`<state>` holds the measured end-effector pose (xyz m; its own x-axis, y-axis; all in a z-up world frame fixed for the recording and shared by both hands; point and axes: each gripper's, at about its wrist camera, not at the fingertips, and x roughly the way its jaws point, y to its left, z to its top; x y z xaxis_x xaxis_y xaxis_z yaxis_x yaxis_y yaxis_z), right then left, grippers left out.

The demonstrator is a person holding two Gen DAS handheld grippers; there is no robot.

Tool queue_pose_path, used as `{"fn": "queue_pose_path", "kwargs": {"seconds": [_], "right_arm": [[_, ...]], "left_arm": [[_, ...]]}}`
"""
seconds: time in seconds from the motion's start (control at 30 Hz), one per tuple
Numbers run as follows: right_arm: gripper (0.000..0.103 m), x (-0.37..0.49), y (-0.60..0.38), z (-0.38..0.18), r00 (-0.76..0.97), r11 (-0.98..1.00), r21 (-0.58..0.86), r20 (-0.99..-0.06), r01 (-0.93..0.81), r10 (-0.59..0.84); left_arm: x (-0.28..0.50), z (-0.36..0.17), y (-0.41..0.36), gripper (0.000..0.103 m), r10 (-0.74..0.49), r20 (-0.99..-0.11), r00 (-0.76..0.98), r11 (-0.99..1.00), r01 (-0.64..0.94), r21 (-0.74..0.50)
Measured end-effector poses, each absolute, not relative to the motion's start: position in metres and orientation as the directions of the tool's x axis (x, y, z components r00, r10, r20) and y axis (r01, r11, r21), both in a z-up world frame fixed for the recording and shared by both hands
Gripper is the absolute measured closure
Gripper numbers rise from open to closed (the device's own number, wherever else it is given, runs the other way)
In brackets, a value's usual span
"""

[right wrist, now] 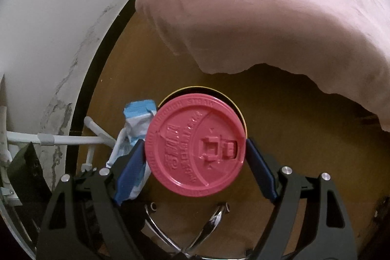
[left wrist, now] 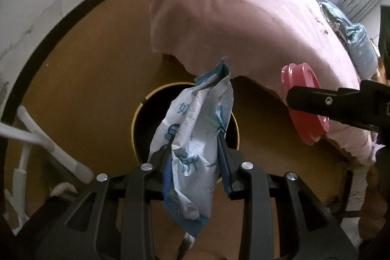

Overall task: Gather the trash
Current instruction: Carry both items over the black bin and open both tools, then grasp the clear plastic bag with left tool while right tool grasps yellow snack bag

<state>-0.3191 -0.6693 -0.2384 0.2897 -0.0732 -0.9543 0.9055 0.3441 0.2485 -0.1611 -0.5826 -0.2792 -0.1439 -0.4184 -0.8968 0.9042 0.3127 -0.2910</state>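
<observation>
The left hand-held gripper (left wrist: 195, 150) is clamped on a crumpled blue-and-white wrapper (left wrist: 195, 138), which hangs at the centre of the frame in front of the dark round mouth of a bin (left wrist: 146, 118) with a yellow rim. The right hand-held gripper (right wrist: 196, 150) pinches a red cup lid (right wrist: 195, 145) by its edges, face toward the camera, low in the frame and covering most of the bin opening behind it. In the left view the lid sits at the right, clear of the wrapper. A pink bedsheet (right wrist: 268, 16) overhangs the upper right, its ragged edge close above the bin; bare brown floor (left wrist: 85, 77) lies open to the left.
</observation>
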Motion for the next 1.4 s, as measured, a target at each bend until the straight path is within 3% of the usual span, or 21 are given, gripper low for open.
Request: {"fn": "queue_pose_path", "kwargs": {"seconds": [0.03, 0.1, 0.13, 0.17, 0.4, 0.77, 0.97, 1.07, 1.13, 1.3, 1.4], "right_arm": [[0.024, -0.317, -0.668, -0.24, 0.292, 0.343, 0.251, -0.954, 0.905, -0.072], [0.023, -0.317, -0.668, -0.241, 0.298, 0.339, 0.26, -0.952, 0.904, -0.066], [0.023, -0.317, -0.667, -0.243, 0.303, 0.336, 0.267, -0.951, 0.903, -0.058], [0.023, -0.316, -0.667, -0.244, 0.307, 0.334, 0.274, -0.95, 0.902, -0.05], [0.022, -0.311, -0.666, -0.247, 0.329, 0.329, 0.299, -0.944, 0.895, -0.037], [0.009, -0.31, -0.665, -0.241, 0.345, 0.303, 0.309, -0.936, 0.902, -0.072], [0.009, -0.311, -0.652, -0.189, 0.352, 0.351, 0.259, -0.907, 0.9, -0.233], [0.009, -0.295, -0.625, -0.139, 0.342, 0.449, 0.147, -0.855, 0.881, -0.39], [0.009, -0.277, -0.597, -0.108, 0.41, 0.531, 0.15, -0.813, 0.834, -0.414], [0.009, -0.2, -0.504, -0.055, 0.652, 0.781, 0.275, -0.729, 0.56, -0.21], [0.009, -0.148, -0.439, -0.037, 0.708, 0.896, 0.284, -0.705, 0.342, -0.047]], "left_arm": [[-0.162, -0.28, -0.582, 0.07, -0.423, -0.894, -0.146, 0.305, 0.906, -0.292], [-0.163, -0.281, -0.58, 0.053, -0.425, -0.894, -0.14, 0.301, 0.91, -0.286], [-0.16, -0.279, -0.579, 0.037, -0.428, -0.893, -0.136, 0.302, 0.91, -0.284], [-0.16, -0.278, -0.578, 0.033, -0.437, -0.89, -0.134, 0.305, 0.908, -0.287], [-0.153, -0.277, -0.566, 0.031, -0.46, -0.87, -0.175, 0.317, 0.883, -0.345], [-0.162, -0.251, -0.543, 0.014, -0.507, -0.839, -0.195, 0.261, 0.893, -0.366], [-0.177, -0.17, -0.506, 0.011, -0.592, -0.798, -0.117, 0.17, 0.949, -0.265], [-0.172, -0.108, -0.467, 0.01, -0.651, -0.756, -0.059, 0.168, 0.961, -0.219], [-0.161, -0.068, -0.431, 0.009, -0.678, -0.735, 0.005, 0.201, 0.963, -0.18], [-0.102, 0.01, -0.313, 0.007, -0.676, -0.683, 0.278, 0.415, 0.909, -0.041], [-0.064, 0.028, -0.246, 0.007, -0.618, -0.665, 0.42, 0.565, 0.825, -0.003]]}}
